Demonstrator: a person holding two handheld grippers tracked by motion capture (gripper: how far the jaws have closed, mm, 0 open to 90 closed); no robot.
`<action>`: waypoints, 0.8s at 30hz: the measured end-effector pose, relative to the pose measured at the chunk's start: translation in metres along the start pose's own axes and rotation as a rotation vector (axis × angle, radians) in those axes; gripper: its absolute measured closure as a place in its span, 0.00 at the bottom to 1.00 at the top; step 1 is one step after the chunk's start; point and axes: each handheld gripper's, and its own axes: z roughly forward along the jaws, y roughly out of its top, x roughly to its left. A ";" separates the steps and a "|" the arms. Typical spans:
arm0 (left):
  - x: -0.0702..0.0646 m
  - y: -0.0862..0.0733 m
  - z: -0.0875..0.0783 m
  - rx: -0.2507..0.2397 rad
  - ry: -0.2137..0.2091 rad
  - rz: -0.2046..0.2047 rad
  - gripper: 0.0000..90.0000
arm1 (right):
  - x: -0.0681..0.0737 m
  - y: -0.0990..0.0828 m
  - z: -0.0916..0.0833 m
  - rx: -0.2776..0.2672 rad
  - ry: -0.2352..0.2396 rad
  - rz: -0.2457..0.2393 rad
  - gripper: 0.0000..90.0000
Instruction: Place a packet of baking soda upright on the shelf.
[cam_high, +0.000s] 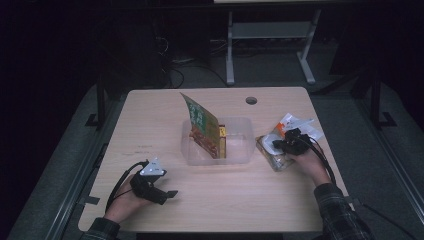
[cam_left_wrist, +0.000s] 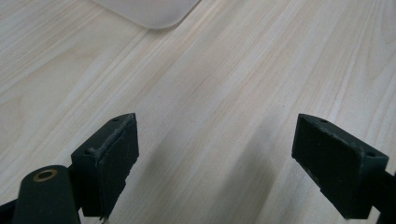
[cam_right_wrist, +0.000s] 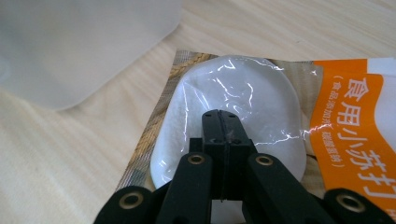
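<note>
Pale wood grain covers the table, where a clear plastic bin stands at the middle in the high view, a green-and-red packet leaning upright inside it beside a yellow packet. Right of the bin, just beside its wall, the right gripper presses down on a baking-soda pouch lying flat on the table, with a white wrapper just behind it. Well apart from the bin, toward the near left, the left gripper rests on the bare wood in the person's hand. In the left gripper view, its jaws stand wide apart with nothing between them, a corner of the bin showing farther off. In the right gripper view, the right gripper has its jaws pressed tight together, their tips against the glossy clear window of the pouch, whose orange label runs along one side; whether any film is pinched cannot be told. The bin's frosted corner sits near the pouch's edge.
</note>
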 end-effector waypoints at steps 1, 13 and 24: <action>0.000 0.000 0.000 -0.001 0.000 -0.001 0.16 | 0.001 -0.001 -0.001 0.000 -0.003 -0.010 1.00; 0.000 0.000 -0.001 0.003 0.001 0.000 0.16 | 0.028 -0.020 -0.019 0.016 0.035 -0.064 1.00; -0.002 0.001 0.001 0.009 -0.005 0.004 0.16 | 0.064 -0.043 -0.041 0.036 0.079 -0.119 1.00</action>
